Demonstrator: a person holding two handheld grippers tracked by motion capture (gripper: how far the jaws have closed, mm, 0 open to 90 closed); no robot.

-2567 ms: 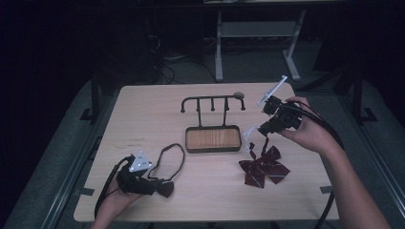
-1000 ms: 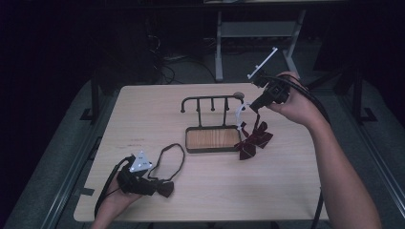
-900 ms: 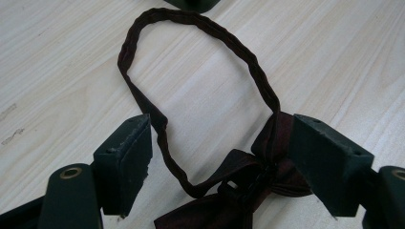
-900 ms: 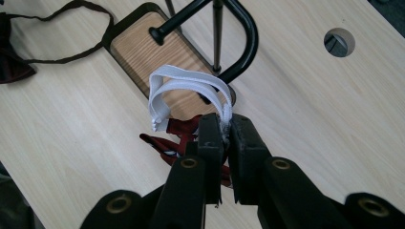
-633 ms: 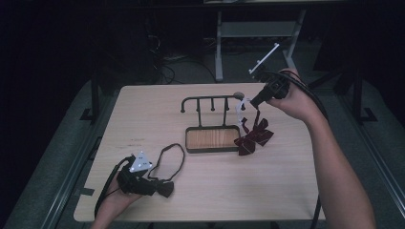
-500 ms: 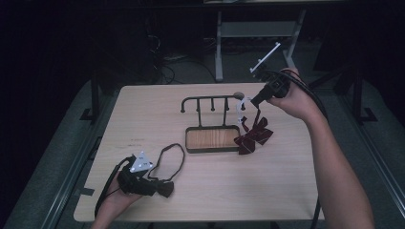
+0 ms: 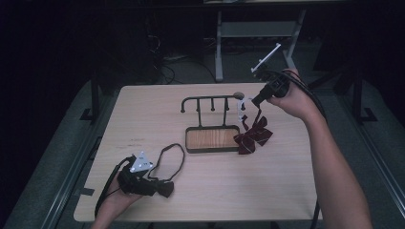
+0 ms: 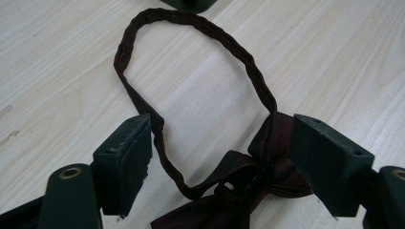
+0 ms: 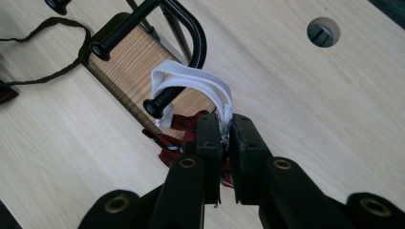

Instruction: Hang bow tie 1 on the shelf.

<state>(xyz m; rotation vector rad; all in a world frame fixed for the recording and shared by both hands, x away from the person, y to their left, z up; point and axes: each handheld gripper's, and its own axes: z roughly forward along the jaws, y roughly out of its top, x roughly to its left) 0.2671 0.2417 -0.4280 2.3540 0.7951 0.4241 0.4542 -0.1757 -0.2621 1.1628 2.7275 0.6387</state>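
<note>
Pale wooden table (image 7: 296, 191): right gripper (image 9: 225, 128) pinches the white strap (image 9: 191, 78) of the red bow tie (image 7: 253, 136), looping it over the rack's hook (image 9: 160, 107) (release likely follows); left gripper (image 8: 219, 148) gapes around the dark bow tie (image 8: 248, 183).

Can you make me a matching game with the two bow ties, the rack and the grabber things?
Things:
1. White strap
2. Dark bow tie
3. Red checked bow tie
4. Rack

Where or how:
A. Lies flat on the table between open jaws
B. Stands on a wooden base in the middle of the table
C. Looped over a peg of the rack, pinched by the right gripper
D. Hangs below the strap beside the rack's base

Pairs: 1-C, 2-A, 3-D, 4-B
</note>
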